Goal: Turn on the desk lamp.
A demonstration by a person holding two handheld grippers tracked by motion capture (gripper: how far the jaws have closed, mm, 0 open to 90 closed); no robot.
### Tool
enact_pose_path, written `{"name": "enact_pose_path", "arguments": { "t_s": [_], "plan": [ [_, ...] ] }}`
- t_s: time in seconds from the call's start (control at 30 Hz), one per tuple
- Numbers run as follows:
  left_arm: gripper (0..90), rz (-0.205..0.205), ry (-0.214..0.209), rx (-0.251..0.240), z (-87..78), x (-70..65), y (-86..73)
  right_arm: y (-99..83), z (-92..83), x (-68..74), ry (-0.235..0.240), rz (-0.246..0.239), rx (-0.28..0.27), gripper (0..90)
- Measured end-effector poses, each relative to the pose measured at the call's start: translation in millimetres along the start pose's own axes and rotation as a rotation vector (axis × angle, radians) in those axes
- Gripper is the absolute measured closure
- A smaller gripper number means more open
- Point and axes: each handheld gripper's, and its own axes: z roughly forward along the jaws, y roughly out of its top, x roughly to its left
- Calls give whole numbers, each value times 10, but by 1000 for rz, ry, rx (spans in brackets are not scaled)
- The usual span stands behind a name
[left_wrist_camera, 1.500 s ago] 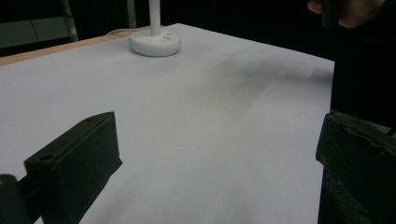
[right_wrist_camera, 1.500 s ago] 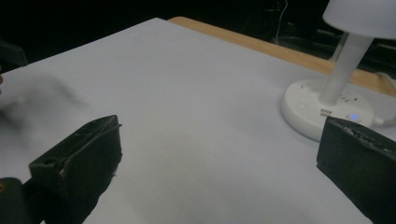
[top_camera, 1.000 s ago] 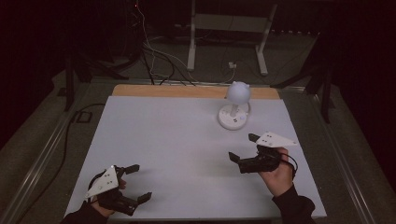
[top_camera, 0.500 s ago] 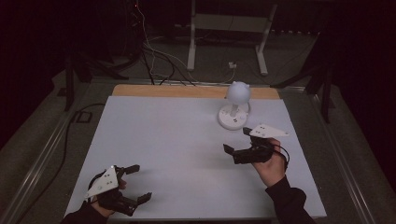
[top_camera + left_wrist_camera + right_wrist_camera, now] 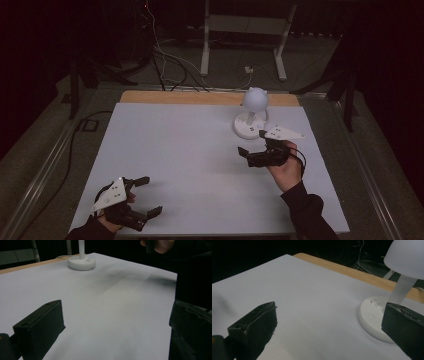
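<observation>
High view: right gripper (image 5: 252, 145) fingers spread, empty, just beside the lamp (image 5: 251, 115) at the table's (image 5: 175, 150) far right. Left gripper (image 5: 147, 196) spread, near corner. Right gripper view: lamp base (image 5: 374, 317) close; likely approach slowly, square on.

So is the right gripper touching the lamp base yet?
Apart. In the high view, bare white tabletop shows between the right gripper and the lamp base; its jaws stand open just short of the base.
</observation>
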Motion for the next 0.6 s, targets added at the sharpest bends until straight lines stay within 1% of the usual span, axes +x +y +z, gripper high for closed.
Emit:
{"name": "enact_pose_path", "arguments": {
  "t_s": [0.3,0.57,0.6],
  "plan": [
    [3,-1,-1,-2,-1,1,0,28,108,-77,-9,8,1,0],
    [3,-1,-1,-3,-4,-1,1,7,248,-144,-16,20,17,10],
    [3,-1,-1,-2,-4,-1,1,-3,281,-162,-22,22,19,10]
  ]
}}
